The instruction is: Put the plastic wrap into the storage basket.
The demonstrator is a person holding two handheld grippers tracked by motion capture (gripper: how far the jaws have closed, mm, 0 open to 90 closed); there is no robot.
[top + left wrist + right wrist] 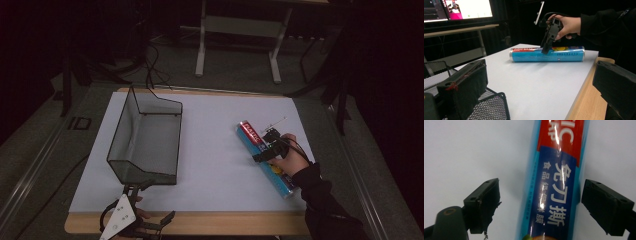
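the right tool (pixel 270 145) hangs over the middle of the blue roll of cling film (pixel 264 157), its jaws standing apart with nothing between them but the roll below. in the right gripper view the two black pads sit one on each side of the roll (pixel 556 185), which runs up the middle of the gap, so the jaws straddle its long axis crosswise. that is the relation the next move turns on: the tool only has to come straight down and close across the narrow width. whether the pads already touch the wrapper i cannot tell; a strip of white tabletop (pixel 461 150) shows between each pad and the roll.

the roll lies flat on the right part of the tabletop (pixel 215 150), its length running from the far middle toward the near right edge, red end away from the person. from the left gripper view it lies broadside, with the right tool (pixel 547 42) tilted down onto its top.

the left tool (pixel 131 220) waits at the near left edge, jaws apart and empty, just in front of the black mesh basket (pixel 145 140). it is well apart from the roll, so the right hand (pixel 290 157) is plainly the nearer one. the basket stands on the left side, open top clear, a likely place for the roll to go.
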